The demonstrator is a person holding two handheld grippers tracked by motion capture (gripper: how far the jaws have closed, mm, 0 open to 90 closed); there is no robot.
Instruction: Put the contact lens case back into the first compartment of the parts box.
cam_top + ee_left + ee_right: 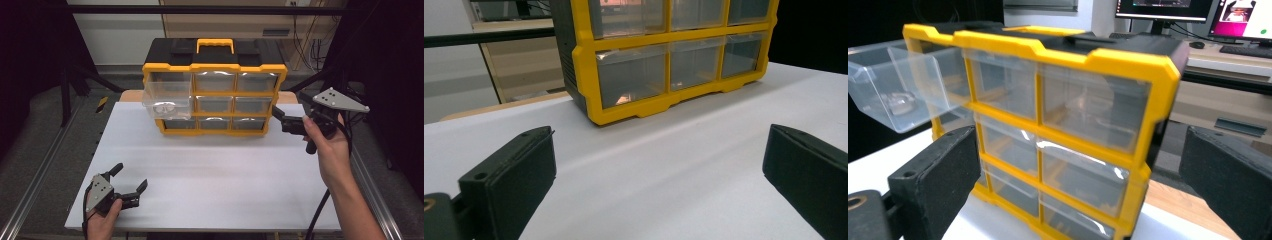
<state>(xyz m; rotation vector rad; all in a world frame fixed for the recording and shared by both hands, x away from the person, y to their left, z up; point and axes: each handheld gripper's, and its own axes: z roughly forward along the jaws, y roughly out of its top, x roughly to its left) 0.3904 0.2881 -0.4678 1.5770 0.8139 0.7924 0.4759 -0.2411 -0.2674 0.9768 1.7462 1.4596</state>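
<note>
A boxy yellow-and-black plastic organizer with clear drawers and a yellow handle stands at the far middle of the smooth white tabletop. One clear drawer at its left column is pulled out, a small pale item inside. The right gripper hovers beside the organizer's right end, jaws apart. The left gripper sits well in front of the organizer, jaws apart. Grey floor and dark frame bars surround it.

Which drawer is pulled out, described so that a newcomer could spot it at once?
Start from the yellow-and-black organizer cabinet at the far side of the white table. On its nine-drawer front, go to the left column, middle row: the clear drawer there juts out toward the person. Its neighbours all sit flush.
</note>
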